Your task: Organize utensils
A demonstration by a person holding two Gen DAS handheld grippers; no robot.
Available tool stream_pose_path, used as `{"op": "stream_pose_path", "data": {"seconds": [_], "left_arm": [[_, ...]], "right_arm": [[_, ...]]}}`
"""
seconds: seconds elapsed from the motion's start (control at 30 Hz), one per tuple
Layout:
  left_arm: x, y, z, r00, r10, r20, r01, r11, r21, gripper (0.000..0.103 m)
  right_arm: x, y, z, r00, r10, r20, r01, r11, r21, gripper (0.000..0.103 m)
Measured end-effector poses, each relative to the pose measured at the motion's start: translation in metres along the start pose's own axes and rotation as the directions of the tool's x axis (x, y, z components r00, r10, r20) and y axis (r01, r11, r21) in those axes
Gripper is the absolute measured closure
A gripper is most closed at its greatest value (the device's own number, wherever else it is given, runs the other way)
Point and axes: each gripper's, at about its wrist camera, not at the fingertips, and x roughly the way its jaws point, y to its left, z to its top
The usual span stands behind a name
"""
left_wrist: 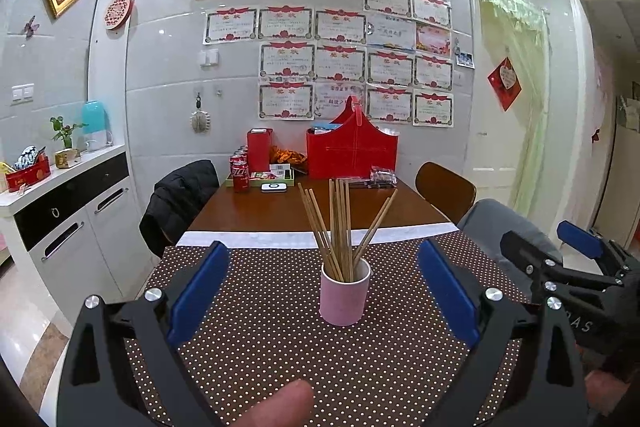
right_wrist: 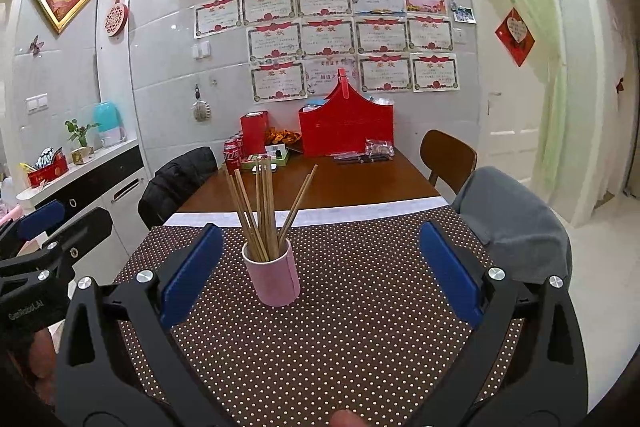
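Observation:
A pink cup [left_wrist: 345,295] [right_wrist: 273,277] stands upright on a brown dotted mat [left_wrist: 320,367] [right_wrist: 360,307]. Several wooden chopsticks [left_wrist: 338,227] [right_wrist: 260,211] stand in it, fanned out. In the left wrist view my left gripper [left_wrist: 323,291] is open, its blue pads [left_wrist: 198,291] wide apart, and the cup stands ahead between them. My right gripper [right_wrist: 320,271] is open too, with the cup ahead and left of centre. Nothing is held by either. Each gripper shows at the edge of the other's view: the right gripper [left_wrist: 560,255] and the left gripper [right_wrist: 60,219].
The wooden table [left_wrist: 288,211] carries red cans [left_wrist: 240,175], a red box [left_wrist: 259,149], a red basket [left_wrist: 352,147] and a packet [left_wrist: 382,175] at the far end. Chairs with a black jacket [left_wrist: 180,199] and a grey cloth [right_wrist: 512,223] flank it. A white cabinet [left_wrist: 68,223] stands on the left.

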Motion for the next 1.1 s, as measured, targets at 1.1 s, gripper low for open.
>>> {"op": "stream_pose_path", "data": {"seconds": [1.1], "left_arm": [[-0.0062,0.0071,0.0052,0.999,0.029,0.015,-0.029,1.000,-0.005,0.009]], "right_arm": [[-0.0014,0.0058,-0.0016,1.000,0.008,-0.003,-0.008,1.000,0.008,0.006]]}}
